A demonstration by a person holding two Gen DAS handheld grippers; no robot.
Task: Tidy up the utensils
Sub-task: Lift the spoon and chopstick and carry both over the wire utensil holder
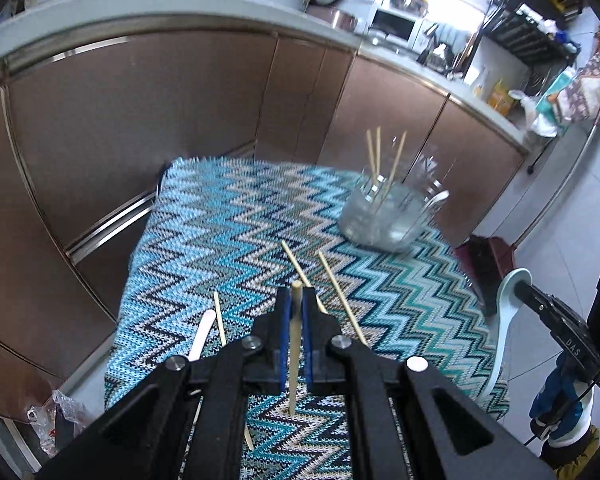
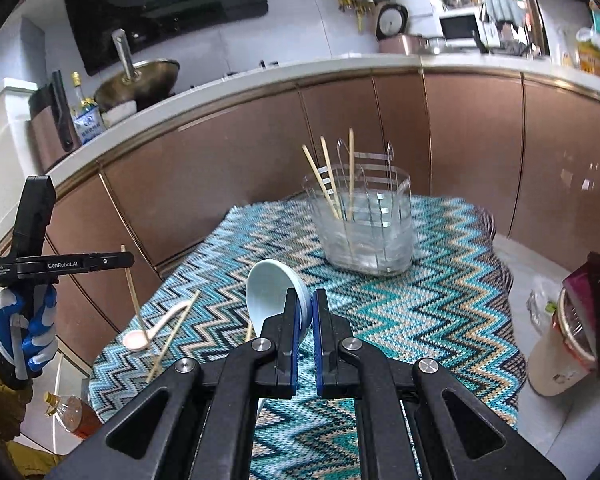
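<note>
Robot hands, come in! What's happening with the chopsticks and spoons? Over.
Left tongs shut on a chopstick. Right tongs shut on the blue spoon. Holder has three chopsticks; path clear. Pink spoon still on cloth.

Black gripper [image 2: 304, 304], blue-padded jaws, blue-white glove [image 2: 24, 320]

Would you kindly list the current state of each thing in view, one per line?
left hand-held gripper: shut on a chopstick, lifted.
right hand-held gripper: shut on the blue spoon, lifted.
clear holder: upright, three chopsticks inside.
pink spoon: lying on the cloth.
loose chopsticks: lying on the cloth.
</note>
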